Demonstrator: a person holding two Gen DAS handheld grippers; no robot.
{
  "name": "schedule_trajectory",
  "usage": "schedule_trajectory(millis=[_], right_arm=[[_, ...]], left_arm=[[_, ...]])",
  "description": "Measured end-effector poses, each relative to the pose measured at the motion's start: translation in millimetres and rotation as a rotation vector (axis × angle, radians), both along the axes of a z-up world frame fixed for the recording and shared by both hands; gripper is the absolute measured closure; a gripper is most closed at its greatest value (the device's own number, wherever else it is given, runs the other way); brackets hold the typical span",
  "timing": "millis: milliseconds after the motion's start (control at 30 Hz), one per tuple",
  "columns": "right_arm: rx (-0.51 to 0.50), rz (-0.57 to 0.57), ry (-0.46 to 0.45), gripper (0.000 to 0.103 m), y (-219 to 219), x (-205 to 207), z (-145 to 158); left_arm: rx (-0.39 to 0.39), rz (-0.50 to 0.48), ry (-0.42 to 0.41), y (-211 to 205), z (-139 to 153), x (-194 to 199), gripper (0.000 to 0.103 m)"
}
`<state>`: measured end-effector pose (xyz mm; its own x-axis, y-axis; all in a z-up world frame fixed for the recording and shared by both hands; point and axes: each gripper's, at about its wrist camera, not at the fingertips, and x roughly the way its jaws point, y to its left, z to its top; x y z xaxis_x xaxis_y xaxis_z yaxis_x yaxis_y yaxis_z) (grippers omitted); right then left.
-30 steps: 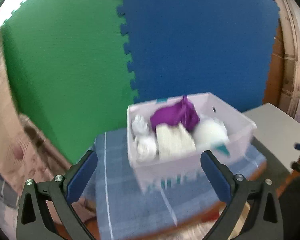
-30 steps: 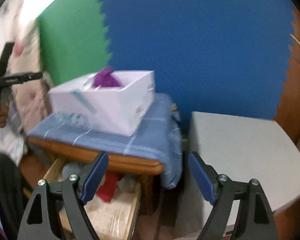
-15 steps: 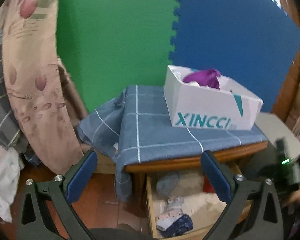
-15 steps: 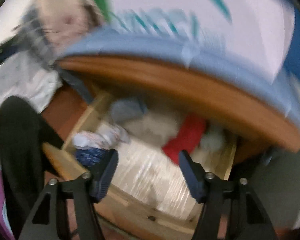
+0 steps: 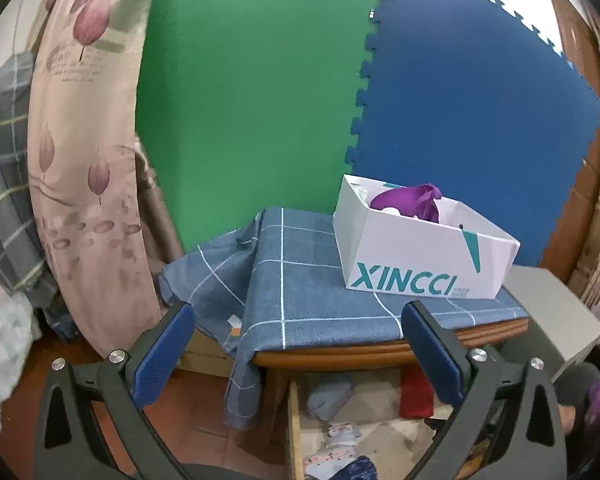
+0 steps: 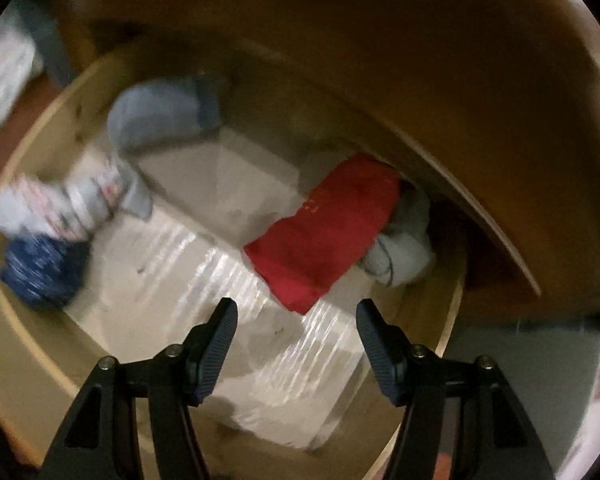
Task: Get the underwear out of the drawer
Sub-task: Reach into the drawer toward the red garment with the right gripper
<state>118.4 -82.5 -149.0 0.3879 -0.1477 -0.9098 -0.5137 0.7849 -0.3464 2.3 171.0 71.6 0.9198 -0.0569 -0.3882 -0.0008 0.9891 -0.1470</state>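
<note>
the folded red cloth underwear (image 6: 332,232) sits right of centre in the open wooden drawer (image 6: 36,356), looks light and floppy (probably bunches), so i'd pinch its near edge; right gripper (image 6: 296,330) and left gripper (image 5: 298,342) both gape, holding nothing.

A red garment (image 6: 332,232), a grey-blue one (image 6: 160,116) and what looks like dark-blue speckled underwear (image 6: 44,272) lie blurred.
</note>
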Motion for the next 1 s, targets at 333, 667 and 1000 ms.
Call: schedule_trajectory(millis=[333, 667, 1000], right_arm=[[-0.362, 0.348, -0.110, 0.040, 44, -16, -47], [-0.325, 0.428, -0.028, 0.025, 48, 6, -62], [-0.246, 0.347, 0.010, 0.069, 27, 29, -59]], left_arm=[[0.036, -0.009, 0.015, -9, -2, 3, 0.001], [0.127, -0.016, 0.054, -29, -6, 13, 0.001], [0.288, -0.032, 0.044, -59, -11, 12, 0.000]])
